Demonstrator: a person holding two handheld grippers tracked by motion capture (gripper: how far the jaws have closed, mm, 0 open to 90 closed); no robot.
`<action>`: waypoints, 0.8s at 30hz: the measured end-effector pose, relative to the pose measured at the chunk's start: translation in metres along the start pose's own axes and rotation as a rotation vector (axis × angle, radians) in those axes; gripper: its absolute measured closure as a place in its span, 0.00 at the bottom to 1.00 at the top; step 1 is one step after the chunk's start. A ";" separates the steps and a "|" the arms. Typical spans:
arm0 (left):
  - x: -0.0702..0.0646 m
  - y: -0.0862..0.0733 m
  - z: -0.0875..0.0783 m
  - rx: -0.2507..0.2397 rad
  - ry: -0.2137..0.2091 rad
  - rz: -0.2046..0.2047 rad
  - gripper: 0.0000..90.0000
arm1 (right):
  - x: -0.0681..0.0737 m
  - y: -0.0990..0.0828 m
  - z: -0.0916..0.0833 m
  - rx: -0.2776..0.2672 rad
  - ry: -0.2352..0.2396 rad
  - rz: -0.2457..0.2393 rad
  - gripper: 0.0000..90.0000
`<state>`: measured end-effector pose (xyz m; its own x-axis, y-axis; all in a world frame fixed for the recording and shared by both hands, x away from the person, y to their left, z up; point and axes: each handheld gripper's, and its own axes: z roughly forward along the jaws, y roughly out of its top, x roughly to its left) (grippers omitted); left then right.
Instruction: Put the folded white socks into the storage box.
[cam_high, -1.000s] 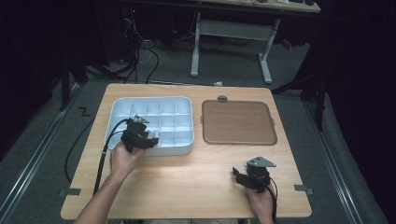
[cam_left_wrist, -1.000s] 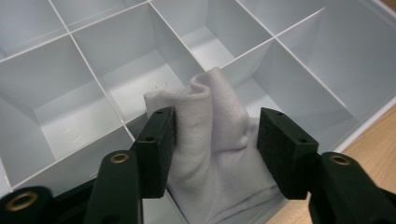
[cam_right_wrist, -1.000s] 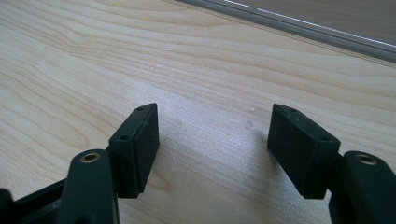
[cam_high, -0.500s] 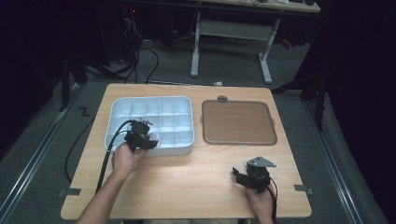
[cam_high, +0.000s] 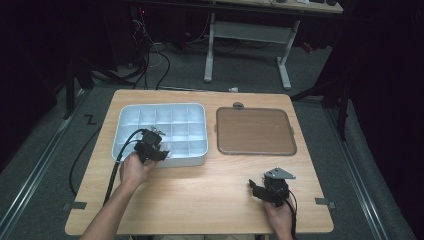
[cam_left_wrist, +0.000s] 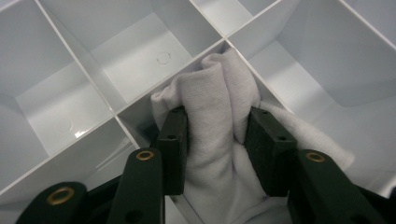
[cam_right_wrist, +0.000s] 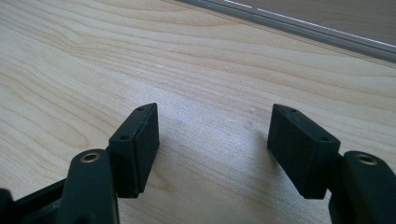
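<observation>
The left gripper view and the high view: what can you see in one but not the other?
Left gripper view alone: the black pads pinching a bunched fold of the white cloth over a divider.
High view alone: the brown tray, the right gripper low over the wooden table, the person's forearms.
Both: the white compartment tray, with the left gripper reaching into it.

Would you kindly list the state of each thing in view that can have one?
Left tongs: shut on cloth, having just been closing.
Right tongs: open, nothing between them, above the table.
Cloth: bunched, in a near-edge tray compartment.
Tray: other compartments empty.
Mat: flat, bare.
</observation>
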<state>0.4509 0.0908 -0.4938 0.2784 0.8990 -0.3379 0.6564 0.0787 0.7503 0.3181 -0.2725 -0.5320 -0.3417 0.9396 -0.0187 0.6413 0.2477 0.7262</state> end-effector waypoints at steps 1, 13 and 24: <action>0.000 0.000 -0.001 -0.008 0.000 0.004 0.65 | 0.000 0.000 0.000 0.000 0.000 -0.001 0.38; -0.003 0.009 -0.017 -0.085 -0.027 -0.020 0.55 | 0.000 0.000 0.000 -0.001 0.000 -0.003 0.38; 0.001 0.021 -0.034 -0.151 -0.076 -0.092 0.54 | 0.000 0.000 0.000 -0.001 0.000 -0.003 0.38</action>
<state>0.4410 0.1080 -0.4594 0.2780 0.8504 -0.4468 0.5708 0.2279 0.7889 0.3182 -0.2727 -0.5320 -0.3437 0.9389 -0.0207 0.6397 0.2501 0.7268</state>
